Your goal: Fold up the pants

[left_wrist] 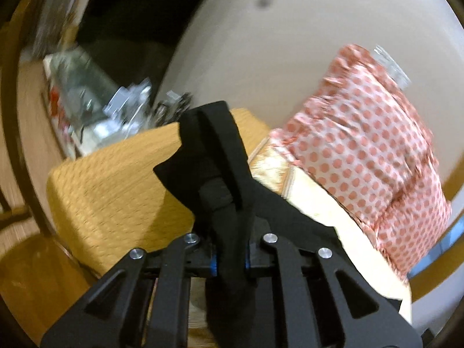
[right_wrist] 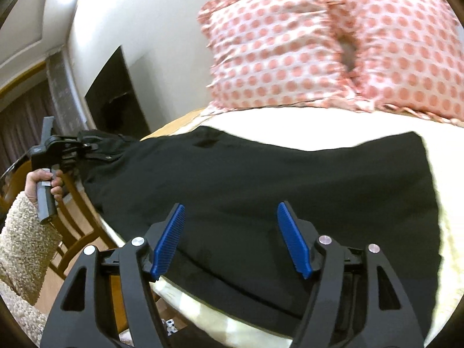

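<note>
I see the bed [right_wrist: 290, 119] with its cream cover filling most of the right wrist view, two dotted pillows [right_wrist: 278, 46] propped at its head. The black pants [right_wrist: 261, 185] lie spread across the cover, one end pulled off the bed's edge towards my left gripper [right_wrist: 87, 146], which is clamped tight on a bunch of that cloth (a fold stands up between its fingers in its own view). My left hand [right_wrist: 46, 182] holds its grip below. My right gripper [right_wrist: 232, 240] hangs over the pants, blue pads [right_wrist: 169, 242] spread apart, nothing pinched.
</note>
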A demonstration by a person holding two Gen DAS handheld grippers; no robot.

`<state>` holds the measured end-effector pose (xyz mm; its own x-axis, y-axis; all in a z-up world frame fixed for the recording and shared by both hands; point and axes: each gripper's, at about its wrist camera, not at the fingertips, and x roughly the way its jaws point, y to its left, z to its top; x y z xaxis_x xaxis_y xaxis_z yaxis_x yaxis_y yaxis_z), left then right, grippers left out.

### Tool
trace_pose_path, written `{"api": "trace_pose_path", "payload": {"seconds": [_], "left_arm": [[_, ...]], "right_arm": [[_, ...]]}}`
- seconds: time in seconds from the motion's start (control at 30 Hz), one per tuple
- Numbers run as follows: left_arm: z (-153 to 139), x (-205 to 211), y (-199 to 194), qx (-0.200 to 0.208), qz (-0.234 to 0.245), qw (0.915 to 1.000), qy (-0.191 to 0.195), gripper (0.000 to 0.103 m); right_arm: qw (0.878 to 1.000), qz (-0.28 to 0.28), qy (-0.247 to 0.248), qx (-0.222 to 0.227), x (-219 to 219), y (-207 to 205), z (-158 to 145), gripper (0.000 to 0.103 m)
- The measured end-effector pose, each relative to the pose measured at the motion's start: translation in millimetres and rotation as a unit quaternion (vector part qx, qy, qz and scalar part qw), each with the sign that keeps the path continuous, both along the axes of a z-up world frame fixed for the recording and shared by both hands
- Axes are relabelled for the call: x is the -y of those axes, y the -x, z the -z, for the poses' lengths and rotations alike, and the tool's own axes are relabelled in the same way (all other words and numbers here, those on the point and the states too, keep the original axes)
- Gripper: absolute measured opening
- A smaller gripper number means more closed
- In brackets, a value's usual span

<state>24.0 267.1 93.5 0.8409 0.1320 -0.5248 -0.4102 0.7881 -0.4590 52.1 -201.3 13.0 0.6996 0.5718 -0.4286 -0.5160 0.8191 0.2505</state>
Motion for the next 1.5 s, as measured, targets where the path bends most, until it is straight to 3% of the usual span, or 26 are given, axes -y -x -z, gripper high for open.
{"api": "trace_pose_path", "payload": {"seconds": [0.2, 0.27, 0.37, 0.47, 0.6, 0.7, 0.77, 0.83, 0.93, 1.0, 1.1, 1.2, 1.3, 1.37, 1.43, 1.5], "left_arm": [[-48.4, 84.5, -28.2, 0.034, 0.095, 0.9926, -0.068, 0.010], [-65.5, 127.0, -38.9, 0.049, 0.143, 0.9841, -0.094, 0.010], [-85.9, 195.2, -51.5, 0.076, 0.221, 0.9648, -0.121, 0.009], [-96.3, 269.2, -55.6, 0.103, 0.308, 0.9356, -0.139, 0.009], [-76.2, 361.7, -46.6, 0.114, 0.411, 0.8866, -0.178, 0.009], [-20.8, 434.9, -38.6, 0.050, 0.496, 0.8360, -0.230, 0.009], [9.5, 449.7, -38.1, 0.015, 0.520, 0.8223, -0.231, 0.009], [21.5, 450.6, -37.1, 0.006, 0.521, 0.8226, -0.228, 0.009], [2.0, 435.5, -39.1, 0.026, 0.496, 0.8401, -0.218, 0.009], [-11.3, 430.9, -34.8, 0.042, 0.481, 0.8461, -0.226, 0.009], [-8.2, 439.9, -27.3, 0.032, 0.486, 0.8365, -0.251, 0.011], [22.4, 454.4, -22.6, -0.013, 0.523, 0.8149, -0.249, 0.014], [32.9, 458.0, -16.5, -0.020, 0.541, 0.8054, -0.240, 0.025], [27.7, 446.1, -7.8, -0.010, 0.552, 0.8039, -0.222, 0.044], [16.8, 424.7, -0.2, 0.008, 0.554, 0.8094, -0.194, 0.063], [2.3, 397.1, 9.7, 0.043, 0.530, 0.8284, -0.175, 0.079]], "right_arm": [[0.996, 0.079, -0.044, 0.006, 66.3, 6.1, -4.0, 0.070], [0.992, 0.113, -0.058, 0.002, 93.2, 8.5, -4.1, 0.070], [0.985, 0.151, -0.078, -0.004, 125.0, 13.3, -3.0, 0.070], [0.979, 0.182, -0.091, -0.007, 151.1, 21.1, -0.2, 0.070], [0.973, 0.211, -0.093, -0.016, 171.9, 29.4, 7.9, 0.071], [0.968, 0.228, -0.096, -0.030, 183.0, 31.8, 16.2, 0.071], [0.966, 0.237, -0.098, -0.037, 189.7, 33.1, 20.1, 0.071], [0.964, 0.243, -0.098, -0.040, 194.9, 34.1, 21.9, 0.071], [0.963, 0.247, -0.101, -0.043, 198.6, 33.9, 24.4, 0.071], [0.963, 0.246, -0.104, -0.042, 197.6, 35.1, 24.7, 0.071], [0.964, 0.246, -0.098, -0.036, 193.1, 34.0, 22.2, 0.071], [0.963, 0.251, -0.098, -0.028, 193.6, 36.7, 16.0, 0.071], [0.961, 0.262, -0.086, -0.010, 196.2, 42.2, 3.8, 0.073], [0.960, 0.268, -0.081, 0.003, 199.2, 45.0, -4.6, 0.074], [0.959, 0.270, -0.084, 0.020, 201.1, 47.0, -15.0, 0.074], [0.960, 0.259, -0.097, 0.045, 199.5, 50.0, -27.0, 0.074]]}}
